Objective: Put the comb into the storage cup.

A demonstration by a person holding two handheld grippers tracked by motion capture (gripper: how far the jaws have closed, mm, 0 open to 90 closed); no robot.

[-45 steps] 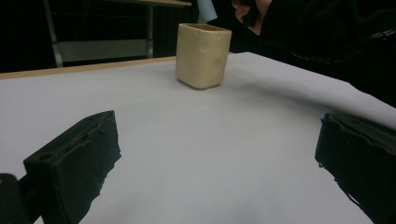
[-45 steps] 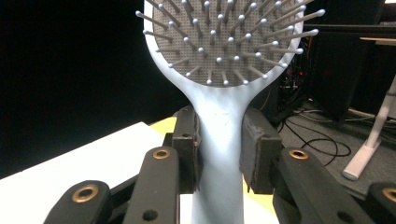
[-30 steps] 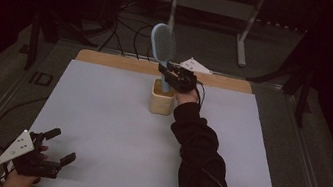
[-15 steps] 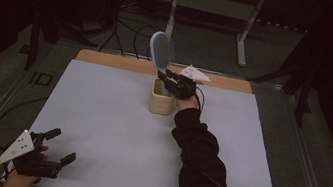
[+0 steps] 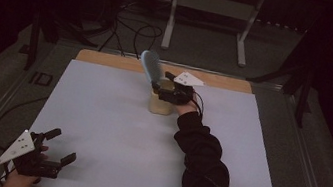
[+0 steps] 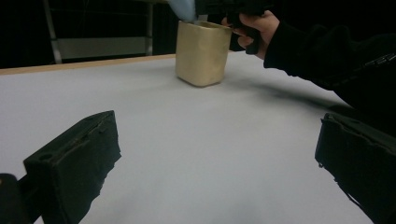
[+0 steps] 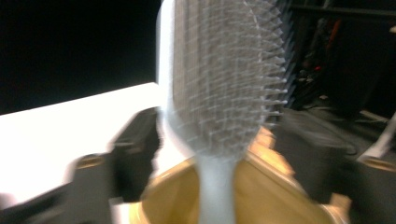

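A: Where is the pale blue plastic paddle hairbrush (image 5: 150,65) just now?

B: It stands handle-down in the squat tan cup with rounded corners (image 5: 160,101). The bristled head rises above the rim and tilts away from the right gripper (image 5: 169,88). From the right gripper view you see the bristle face (image 7: 224,74) close up and the handle going down into the cup's mouth (image 7: 168,200).

A: And that gripper, is it clamped on the handle?

B: No. Its jaws have just been opening, and they stand apart, one on each side of the handle, blurred in the close view. The handle is between them, but the pads do not press on it.

A: Where does the gripper sit relative to the cup?

B: Right over the cup's top on its right side, the hand just behind it. The left gripper view shows that hand (image 6: 254,28) at the cup's rim (image 6: 203,51).

A: And the left gripper (image 5: 46,153)?

B: Well apart from the cup, at the near left corner of the white table sheet (image 5: 111,140). Its jaws are spread wide with nothing between them but bare sheet (image 6: 210,154).

A: What lies beyond the cup?

B: A strip of bare wooden table edge (image 5: 109,59), just past the sheet.
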